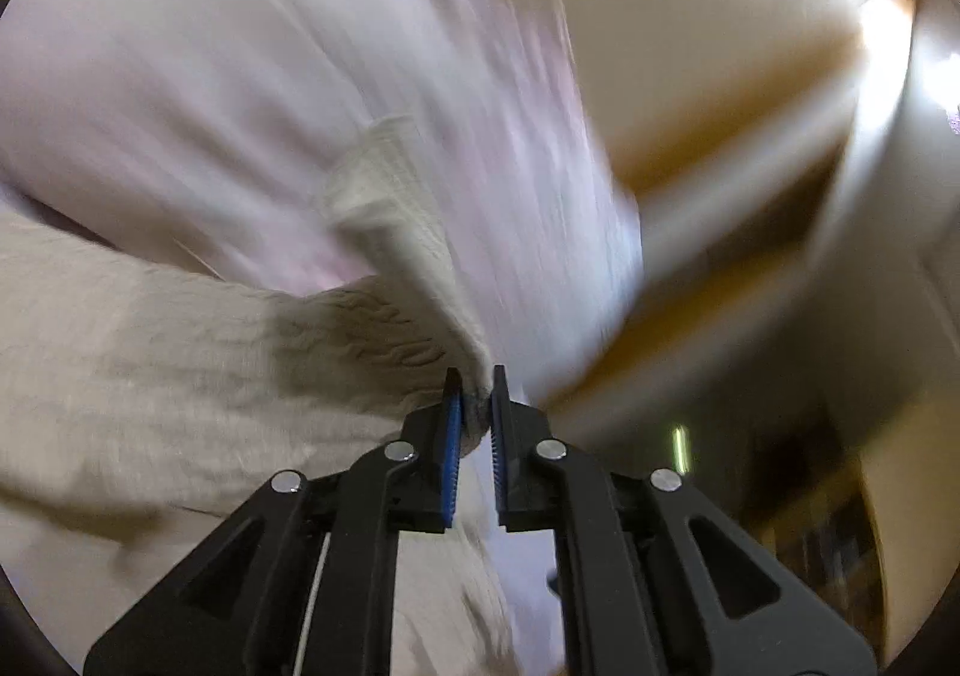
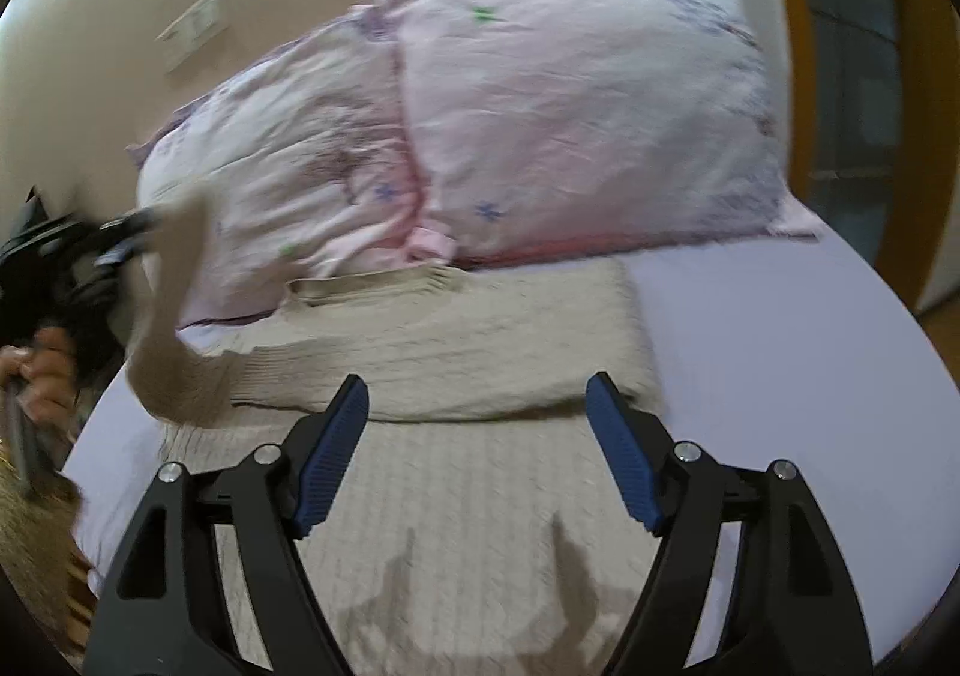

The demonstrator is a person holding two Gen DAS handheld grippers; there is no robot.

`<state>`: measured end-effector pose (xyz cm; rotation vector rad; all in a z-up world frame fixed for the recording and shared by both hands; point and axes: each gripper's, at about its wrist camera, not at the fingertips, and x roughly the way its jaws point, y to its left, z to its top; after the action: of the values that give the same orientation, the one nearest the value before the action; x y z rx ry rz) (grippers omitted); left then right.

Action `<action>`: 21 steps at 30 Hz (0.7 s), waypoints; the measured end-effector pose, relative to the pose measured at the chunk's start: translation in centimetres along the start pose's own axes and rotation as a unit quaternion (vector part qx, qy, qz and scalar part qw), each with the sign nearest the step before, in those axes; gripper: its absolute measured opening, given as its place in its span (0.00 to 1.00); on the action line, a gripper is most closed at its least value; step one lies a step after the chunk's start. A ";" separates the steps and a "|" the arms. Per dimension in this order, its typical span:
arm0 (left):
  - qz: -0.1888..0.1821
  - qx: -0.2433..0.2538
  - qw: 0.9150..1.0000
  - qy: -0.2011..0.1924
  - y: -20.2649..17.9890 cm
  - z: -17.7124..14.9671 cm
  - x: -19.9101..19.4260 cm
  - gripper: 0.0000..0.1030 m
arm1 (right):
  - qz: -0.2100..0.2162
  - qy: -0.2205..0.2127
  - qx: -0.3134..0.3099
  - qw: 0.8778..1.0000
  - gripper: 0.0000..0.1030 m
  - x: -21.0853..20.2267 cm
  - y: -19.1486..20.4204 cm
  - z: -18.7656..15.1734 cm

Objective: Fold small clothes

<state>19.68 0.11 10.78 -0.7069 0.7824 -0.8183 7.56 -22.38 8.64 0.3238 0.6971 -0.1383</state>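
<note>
Item: cream cable-knit sweater (image 2: pixel 456 472), ribbed texture, lying mostly flat on the bed (image 2: pixel 780 352), its far edge lying just below the pink floral pillow (image 2: pixel 576 105). Upper part is lying folded down over the body, forming a straight crosswise fold edge. One sleeve (image 2: pixel 174 316) is rising off the bed at the sweater's left side, hanging stretched and blurred; its cuff end (image 1: pixel 474 406) is sitting pinched, fabric bunching there.
</note>
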 end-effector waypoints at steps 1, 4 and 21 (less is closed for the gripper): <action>0.006 0.008 0.999 0.047 -0.4 -0.7 3.6 0.07 | -0.010 0.005 0.007 1.000 0.73 -0.3 -0.7 -0.3; 0.017 0.010 0.994 0.105 -0.8 -2.7 7.5 0.07 | -0.016 0.017 0.020 1.000 0.73 -2.1 -2.6 -1.3; 0.123 0.041 0.991 0.014 3.0 -19.8 -27.1 0.72 | 0.175 0.215 0.224 0.934 0.50 -7.3 -12.8 -17.4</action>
<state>-7.66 19.46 6.76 -0.5137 0.8382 -0.6342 -11.55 -28.37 -2.29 0.9302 1.0283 0.1223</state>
